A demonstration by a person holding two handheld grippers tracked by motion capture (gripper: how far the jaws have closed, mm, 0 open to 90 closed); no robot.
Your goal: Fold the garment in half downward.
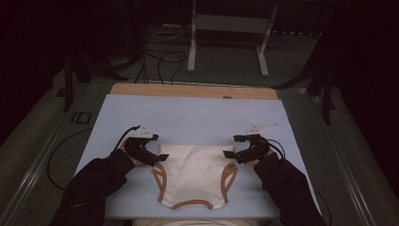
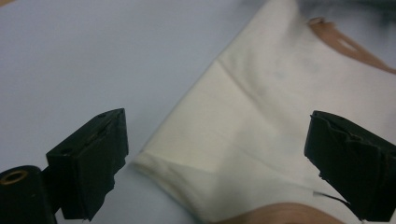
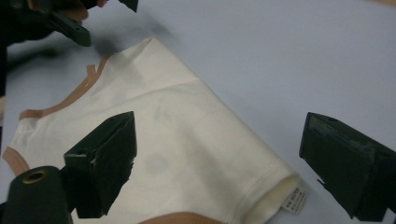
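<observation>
The cream garment is seen from five to one o'clock, its folded corner between wide-spread jaws.

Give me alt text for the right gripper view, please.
A cream garment with tan trim lies flat on a pale blue table, its folded corner with a small white label between the open right gripper jaws. The left gripper hovers at the far corner.
</observation>
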